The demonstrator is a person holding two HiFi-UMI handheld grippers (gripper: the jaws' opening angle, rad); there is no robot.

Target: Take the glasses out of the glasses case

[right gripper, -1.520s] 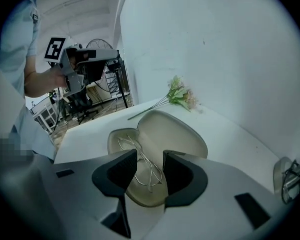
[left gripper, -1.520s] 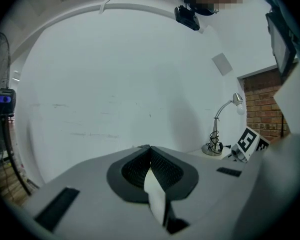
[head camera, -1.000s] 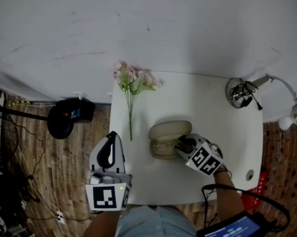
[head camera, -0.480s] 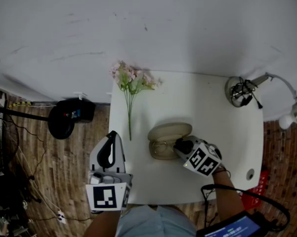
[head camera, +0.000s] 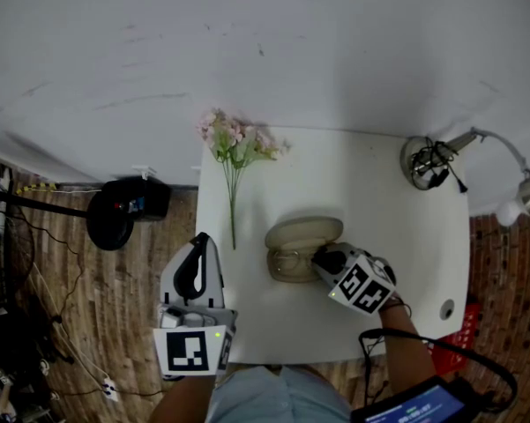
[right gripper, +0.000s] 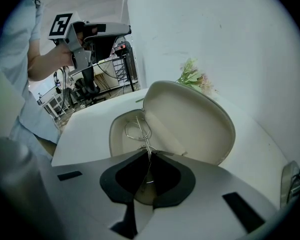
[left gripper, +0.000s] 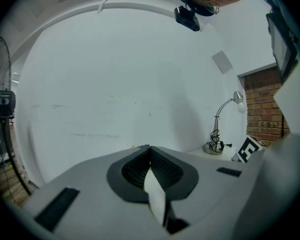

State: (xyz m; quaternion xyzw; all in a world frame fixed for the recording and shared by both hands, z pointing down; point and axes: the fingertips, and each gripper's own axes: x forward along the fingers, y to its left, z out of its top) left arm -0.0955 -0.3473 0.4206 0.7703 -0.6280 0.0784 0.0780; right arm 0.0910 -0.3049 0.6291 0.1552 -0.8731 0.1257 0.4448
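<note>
A beige glasses case point(head camera: 303, 232) lies open in the middle of the white table point(head camera: 388, 227), its lid point(right gripper: 189, 121) tilted up. Thin wire-framed glasses point(right gripper: 137, 130) rest in the case's lower half point(head camera: 290, 265). My right gripper point(head camera: 318, 258) reaches down into the case's right end. Its jaws are closing, and in the right gripper view the right gripper point(right gripper: 149, 155) has its tips pinched on the glasses' wire frame. My left gripper point(head camera: 198, 241) hangs off the table's left edge. In its own view the left gripper point(left gripper: 150, 148) is shut with nothing in it.
A sprig of pink flowers point(head camera: 234, 148) lies at the table's far left. A desk lamp point(head camera: 428, 164) stands at the far right corner. On the wooden floor to the left sits a black fan-like device point(head camera: 123, 205), and a red basket point(head camera: 463, 333) shows at the right.
</note>
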